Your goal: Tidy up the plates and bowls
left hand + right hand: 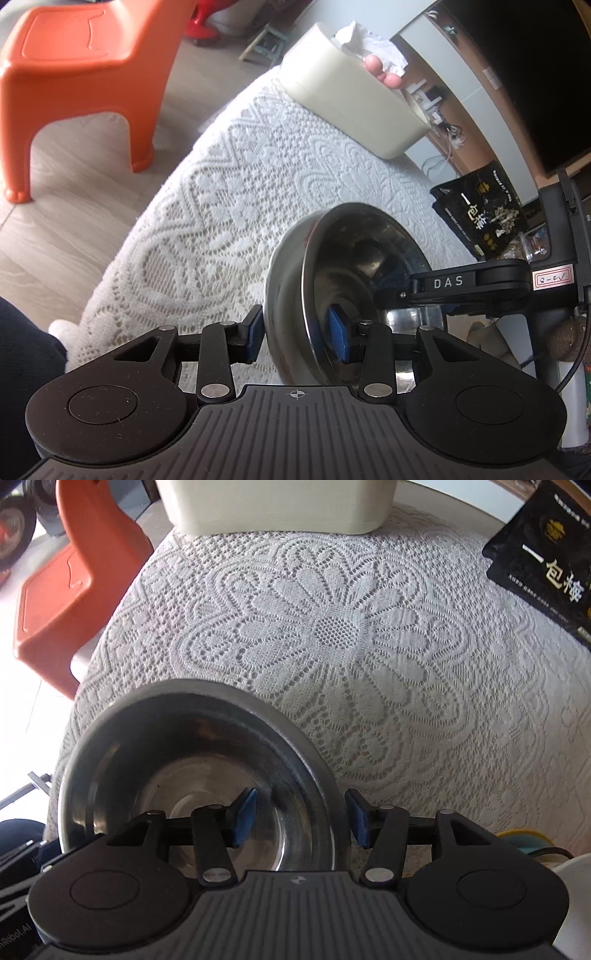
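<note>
Bowl: one steel bowl (332,280), lower centre of the left wrist view, tilted, nothing inside.
Left gripper (297,332): pinching bowl's wall.
Right gripper (301,821): straddling the rim, contact unclear.
Tissue box (347,92): one, paper protruding.

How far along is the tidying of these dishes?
No finished stack shows yet. In hand: the left gripper clamps the rim of the steel bowl; the right gripper straddles that rim, pads not pressing. Left: placing this bowl, plus perhaps the pale items at the right wrist view's lower right edge, too cropped to identify.
</note>
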Motion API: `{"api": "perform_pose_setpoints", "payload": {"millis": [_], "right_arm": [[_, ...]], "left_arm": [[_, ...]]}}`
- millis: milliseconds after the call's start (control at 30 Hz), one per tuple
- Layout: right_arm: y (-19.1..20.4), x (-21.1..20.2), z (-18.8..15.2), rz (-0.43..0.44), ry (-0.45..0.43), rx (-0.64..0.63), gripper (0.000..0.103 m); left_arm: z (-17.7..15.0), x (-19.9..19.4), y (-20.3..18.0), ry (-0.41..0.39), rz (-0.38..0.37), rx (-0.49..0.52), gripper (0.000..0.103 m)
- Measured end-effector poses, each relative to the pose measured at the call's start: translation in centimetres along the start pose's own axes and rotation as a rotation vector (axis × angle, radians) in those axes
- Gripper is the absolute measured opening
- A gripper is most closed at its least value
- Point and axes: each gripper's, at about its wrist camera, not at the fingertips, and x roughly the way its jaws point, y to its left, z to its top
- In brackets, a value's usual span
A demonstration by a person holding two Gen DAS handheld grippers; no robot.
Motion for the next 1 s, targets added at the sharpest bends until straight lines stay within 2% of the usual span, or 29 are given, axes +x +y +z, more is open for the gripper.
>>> {"api": "perform_pose_setpoints", "payload": {"millis": [133,233,400,533,767,867,1000], "right_arm": [[-0.1,-2.5,-0.4,-0.006,-0.117,-0.009,0.052],[-0.4,-5.5,-1.0,0.021,-0.202,-0.026,0.052],[-2.1,-11.0,-3.3,0.049,-0.362,-0.043,0.052],[-5.0,-14.5,-6.0,0.008,-0.506,-0.051,0.052],[-12.8,-16.8,-11.4,-0.055,-0.613,0.014,0.052],[-15.6,-16.1,-13.4,-0.096,-0.61,0.048,0.052],[-18.8,-14.3,-15.4,-0.067,-0.571,0.119,0.052]], "left_arm": [[0.5,-2.4,-1.0,-0.103,0.053,0.041,0.041],[0.9,-4.5,-2.2,-0.19,0.09,0.061,0.041],[1.3,-6.6,-5.8,-0.237,0.051,0.127,0.041],[0.3,-6.2,-9.6,-0.187,-0.032,0.202,0.041],[-3.7,-2.7,-15.7,-0.064,-0.085,0.323,0.041],[-4.7,-1.4,-16.5,-0.034,-0.11,0.335,0.041],[-5.0,-0.2,-17.1,-0.003,-0.115,0.332,0.041]]}}
